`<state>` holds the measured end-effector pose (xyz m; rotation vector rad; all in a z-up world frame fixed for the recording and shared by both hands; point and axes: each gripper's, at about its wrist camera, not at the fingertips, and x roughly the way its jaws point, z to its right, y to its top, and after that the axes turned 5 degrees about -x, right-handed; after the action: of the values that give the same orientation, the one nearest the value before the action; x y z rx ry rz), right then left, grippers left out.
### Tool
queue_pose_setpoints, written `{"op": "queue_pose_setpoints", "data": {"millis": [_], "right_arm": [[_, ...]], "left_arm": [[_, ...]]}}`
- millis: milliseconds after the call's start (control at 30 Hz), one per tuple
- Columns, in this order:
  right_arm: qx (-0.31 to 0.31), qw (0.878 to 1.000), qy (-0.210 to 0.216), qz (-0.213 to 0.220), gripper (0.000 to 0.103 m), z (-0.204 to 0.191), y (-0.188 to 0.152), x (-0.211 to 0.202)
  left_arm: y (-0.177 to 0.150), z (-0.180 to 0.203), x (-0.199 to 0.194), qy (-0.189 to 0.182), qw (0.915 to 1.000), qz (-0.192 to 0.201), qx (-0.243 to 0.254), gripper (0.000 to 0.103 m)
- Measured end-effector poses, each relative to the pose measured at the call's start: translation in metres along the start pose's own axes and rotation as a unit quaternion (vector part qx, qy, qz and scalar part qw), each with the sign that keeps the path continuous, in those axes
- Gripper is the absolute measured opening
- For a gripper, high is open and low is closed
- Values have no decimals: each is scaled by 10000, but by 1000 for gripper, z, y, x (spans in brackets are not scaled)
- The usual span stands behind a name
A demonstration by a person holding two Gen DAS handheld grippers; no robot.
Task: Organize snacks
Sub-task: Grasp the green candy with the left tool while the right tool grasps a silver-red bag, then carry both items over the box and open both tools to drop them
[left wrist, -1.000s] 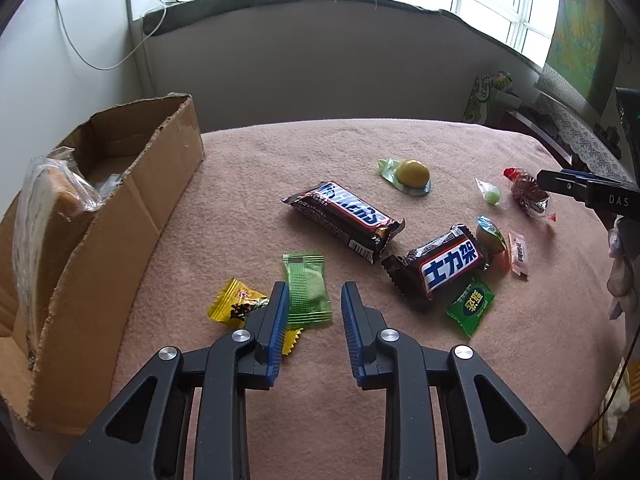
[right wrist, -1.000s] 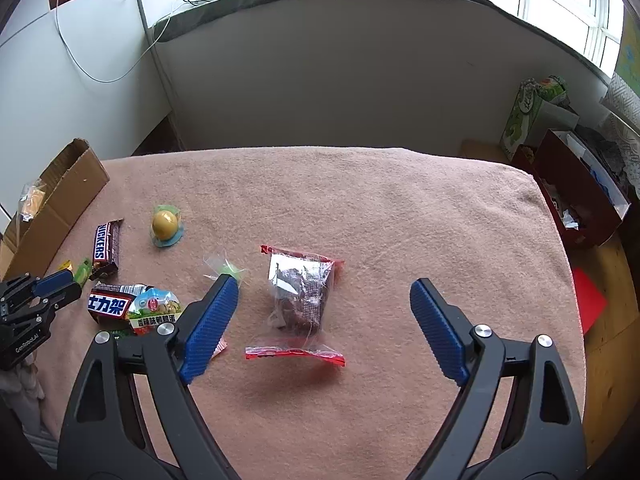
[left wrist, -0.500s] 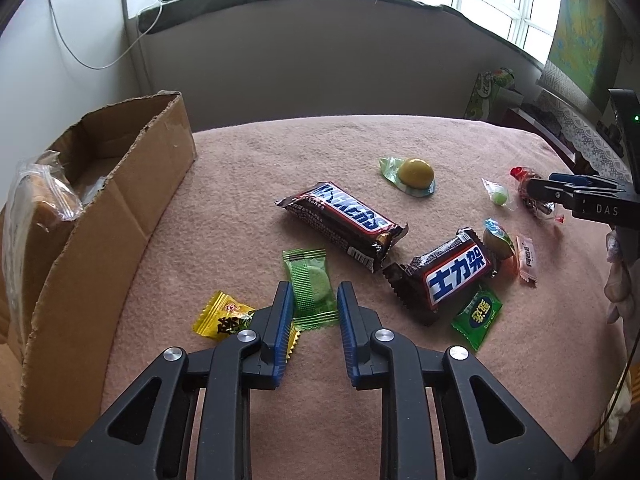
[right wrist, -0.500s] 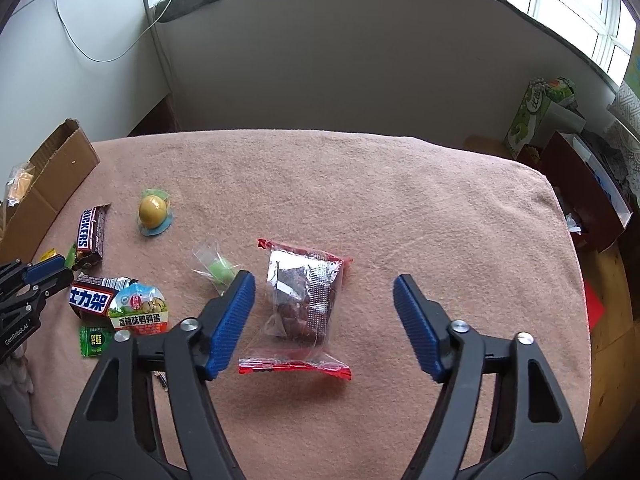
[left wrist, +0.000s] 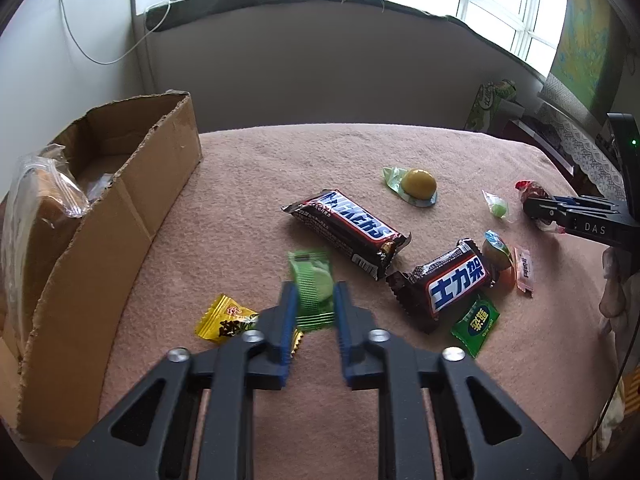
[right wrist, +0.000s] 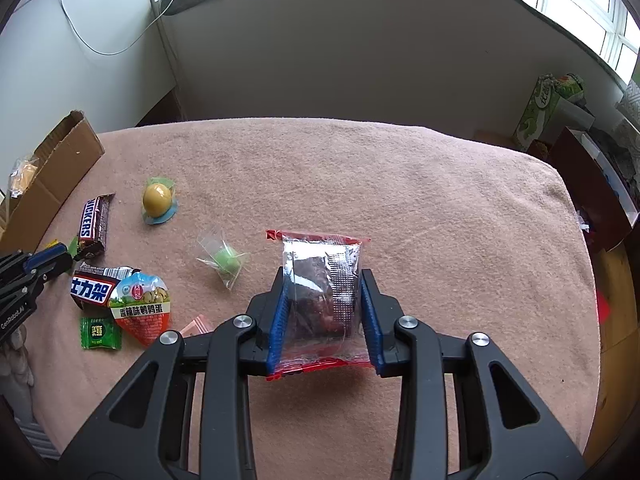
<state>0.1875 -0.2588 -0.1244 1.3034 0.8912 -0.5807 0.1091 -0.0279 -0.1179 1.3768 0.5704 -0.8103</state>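
My left gripper [left wrist: 313,312] had just closed in on the green wafer packet [left wrist: 311,285]: pads touching both long edges, the packet looking lifted and blurred w/ motion, so I judged it was off the blanket [left wrist: 248,184] or nearly. A sec earlier that packet lay flat ahead of the tips w/ the jaws parted and nothing between them; half a sec ago they'd narrowed around its near end.

My right gripper [right wrist: 323,312] was clamped on the clear red-edged bag [right wrist: 320,280] of dark stuff, pads pressing both sides, bag bowed a bit between them. A sec before, those jaws stood wide, well apart from the bag on either side; half a sec ago still wide but nearer. So both claws went from empty to loaded at abt the same time.

For the task that meant two snacks were in hand and ready to go, prob. to the cardboard box [left wrist: 120,208] on my left, which already held a bagged piece of bread [left wrist: 36,208].

Left on the blanket: Snickers bar [left wrist: 346,232], 2nd bar w/ Chinese print [left wrist: 448,284], yellow candy [left wrist: 224,318] just beside my left pad, small green sachet [left wrist: 476,324], yellow ball in its green wrapper [left wrist: 416,184], green sweet in clear wrap [right wrist: 226,260], egg pack [right wrist: 140,306]. None of those seemed to have shifted vs. the earlier views; only the cameras came closer and lower.
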Motion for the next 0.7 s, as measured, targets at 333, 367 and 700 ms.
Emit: {"op": "queue_pose_setpoints", "data": {"millis": [333, 367, 700], "right_arm": [[-45, 9999, -29, 85, 34, 0, -1, -13], [-46, 10000, -28, 74, 34, 0, -1, -13], [-91, 9999, -16, 75, 34, -2, 0, -14]], "left_arm": [[2, -7, -4, -181, 9996, 33, -190, 16], [2, -6, -4, -190, 9996, 28, -190, 20], [11, 16, 17, 46, 9998, -134, 119, 28]]}}
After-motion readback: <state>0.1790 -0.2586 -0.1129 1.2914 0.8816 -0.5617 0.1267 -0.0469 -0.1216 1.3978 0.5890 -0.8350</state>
